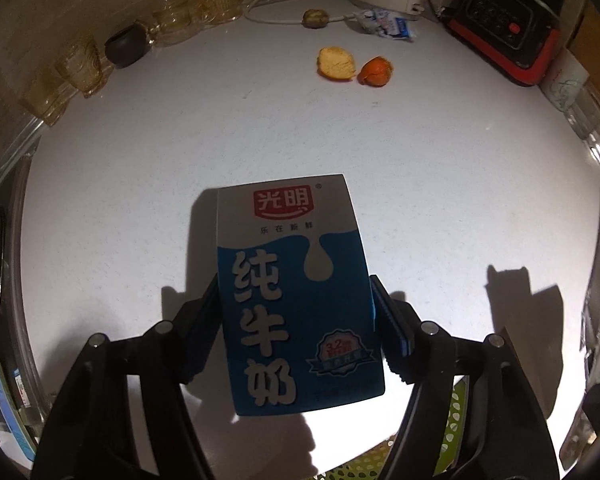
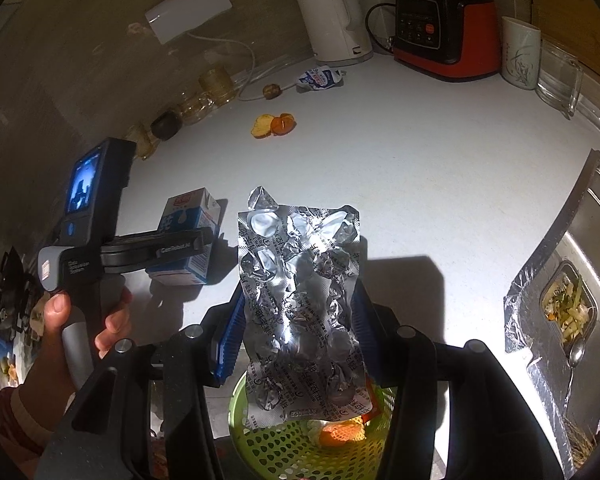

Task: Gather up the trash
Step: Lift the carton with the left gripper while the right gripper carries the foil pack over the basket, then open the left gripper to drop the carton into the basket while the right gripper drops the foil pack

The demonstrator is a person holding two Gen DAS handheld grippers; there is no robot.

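Two grippers hold trash: the left gripper (image 1: 294,312) apparently clamps a milk carton (image 1: 296,292); the right gripper (image 2: 300,320) grips crumpled foil (image 2: 300,308) above a green basket (image 2: 276,448).

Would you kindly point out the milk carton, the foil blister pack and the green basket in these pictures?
milk carton (image 1: 296,300): left wrist view, middle of its blue front.
foil blister pack (image 2: 300,300): right wrist view, centre of the crumpled foil.
green basket (image 2: 284,450): right wrist view, its perforated wall.

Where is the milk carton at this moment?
The milk carton stands on the white counter, centred in the left wrist view between the left gripper's fingers, well in front of the orange peels.
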